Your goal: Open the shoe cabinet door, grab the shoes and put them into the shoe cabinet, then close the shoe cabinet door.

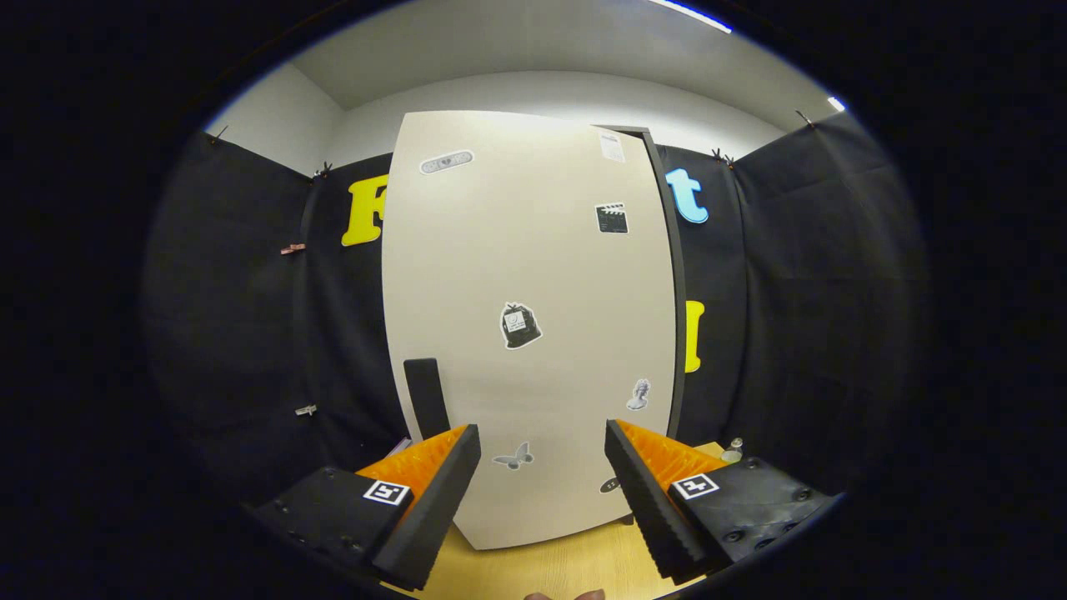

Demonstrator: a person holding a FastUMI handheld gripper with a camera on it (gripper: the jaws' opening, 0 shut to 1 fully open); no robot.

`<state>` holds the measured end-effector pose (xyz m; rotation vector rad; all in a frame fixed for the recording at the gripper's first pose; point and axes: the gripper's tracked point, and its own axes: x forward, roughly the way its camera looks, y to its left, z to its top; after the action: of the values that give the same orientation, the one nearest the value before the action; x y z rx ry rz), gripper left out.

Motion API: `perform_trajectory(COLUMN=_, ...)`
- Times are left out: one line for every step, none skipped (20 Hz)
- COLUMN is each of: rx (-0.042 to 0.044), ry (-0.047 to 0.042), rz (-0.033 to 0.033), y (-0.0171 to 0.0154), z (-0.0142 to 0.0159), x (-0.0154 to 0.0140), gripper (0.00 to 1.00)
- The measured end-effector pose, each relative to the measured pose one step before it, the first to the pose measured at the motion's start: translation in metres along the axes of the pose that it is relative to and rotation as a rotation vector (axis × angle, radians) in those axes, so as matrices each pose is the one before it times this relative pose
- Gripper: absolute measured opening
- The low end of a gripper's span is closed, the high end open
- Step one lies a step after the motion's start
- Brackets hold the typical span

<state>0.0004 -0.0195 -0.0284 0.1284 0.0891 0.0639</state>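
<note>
A tall cream shoe cabinet door [525, 333] with several stickers stands shut just beyond my fingers, on a wooden surface [550, 567]. Its black vertical handle [426, 397] sits near the door's left edge, just above and behind my left finger [433, 492]. A dark cabinet side [673, 275] shows along the door's right edge. My gripper [542, 500] is open, with the right finger [650, 500] far apart from the left and nothing between them. I see no shoes.
Black cloth walls close in on both sides and behind the cabinet. A small clear bottle [733, 450] stands on the wood to the right of the cabinet. A fingertip [567, 595] of a person shows below the fingers.
</note>
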Motion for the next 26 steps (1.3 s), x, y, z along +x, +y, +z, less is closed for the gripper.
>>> perform_trajectory(rx=-0.00070, ry=0.00141, rz=0.00200, y=0.00075, z=-0.00117, x=0.00054, gripper=0.98)
perform_trajectory(rx=-0.00124, ry=0.00112, rz=0.00316, y=0.00202, z=-0.00006, x=0.00038, gripper=0.98)
perform_trajectory(rx=-0.00192, ry=0.00156, rz=0.00345, y=0.00144, z=-0.00103, x=0.00073, gripper=0.98)
perform_trajectory(rx=-0.00186, ry=0.00103, rz=0.00457, y=0.00131, z=-0.00040, x=0.00053, gripper=0.98)
perform_trajectory(rx=-0.00077, ry=0.00006, rz=0.00322, y=0.00202, z=-0.00032, x=0.00024, gripper=0.98)
perform_trajectory(rx=-0.00058, ry=-0.00006, rz=0.00132, y=0.00079, z=0.00026, x=0.00041, gripper=0.98)
perform_trajectory(rx=0.00050, ry=-0.00023, rz=0.00191, y=0.00034, z=-0.00023, x=-0.00004, gripper=0.98)
perform_trajectory(rx=0.00107, ry=-0.00007, rz=0.00201, y=0.00139, z=-0.00007, x=-0.00032, gripper=0.98)
perform_trajectory(rx=0.00019, ry=-0.00055, rz=0.00152, y=0.00074, z=0.00056, x=-0.00026, gripper=0.98)
perform_trajectory(rx=-0.00148, ry=0.00035, rz=0.00215, y=0.00058, z=-0.00022, x=-0.00039, gripper=0.98)
perform_trajectory(rx=-0.00210, ry=0.00036, rz=0.00088, y=-0.00021, z=-0.00103, x=0.00057, gripper=0.98)
perform_trajectory(rx=-0.00199, ry=0.00006, rz=0.00135, y=0.00026, z=0.00012, x=-0.00032, gripper=0.98)
perform_trajectory(rx=-0.00072, ry=-0.00086, rz=0.00148, y=-0.00042, z=0.00027, x=0.00009, gripper=0.98)
perform_trajectory(rx=-0.00086, ry=-0.00120, rz=-0.00098, y=-0.00003, z=0.00062, x=-0.00033, gripper=0.98)
perform_trajectory(rx=-0.00022, ry=-0.00185, rz=0.00136, y=0.00057, z=0.00004, x=-0.00035, gripper=0.98)
perform_trajectory(rx=0.00023, ry=-0.00039, rz=-0.00078, y=-0.00056, z=0.00097, x=-0.00040, gripper=0.98)
perform_trajectory(rx=0.00103, ry=-0.00216, rz=0.00166, y=-0.00019, z=0.00050, x=0.00028, gripper=0.98)
perform_trajectory(rx=0.00038, ry=-0.00198, rz=-0.00075, y=-0.00055, z=0.00096, x=-0.00008, gripper=0.98)
perform_trajectory(rx=0.00094, ry=-0.00141, rz=0.00141, y=0.00044, z=0.00075, x=-0.00025, gripper=0.98)
perform_trajectory(rx=0.00080, ry=-0.00040, rz=0.00014, y=-0.00008, z=0.00003, x=0.00010, gripper=0.98)
perform_trajectory(rx=0.00025, ry=-0.00163, rz=0.00093, y=-0.00019, z=0.00065, x=0.00000, gripper=0.98)
perform_trajectory(rx=0.00047, ry=-0.00086, rz=0.00022, y=0.00001, z=0.00020, x=-0.00028, gripper=0.98)
perform_trajectory(rx=0.00038, ry=0.00109, rz=0.00212, y=0.00081, z=-0.00066, x=-0.00051, gripper=0.98)
perform_trajectory(rx=-0.00025, ry=-0.00047, rz=0.00036, y=-0.00037, z=-0.00032, x=0.00033, gripper=0.98)
perform_trajectory(rx=-0.00091, ry=0.00191, rz=0.00050, y=-0.00031, z=-0.00033, x=0.00052, gripper=0.98)
perform_trajectory(rx=0.00063, ry=-0.00081, rz=0.00131, y=0.00010, z=0.00015, x=-0.00058, gripper=0.98)
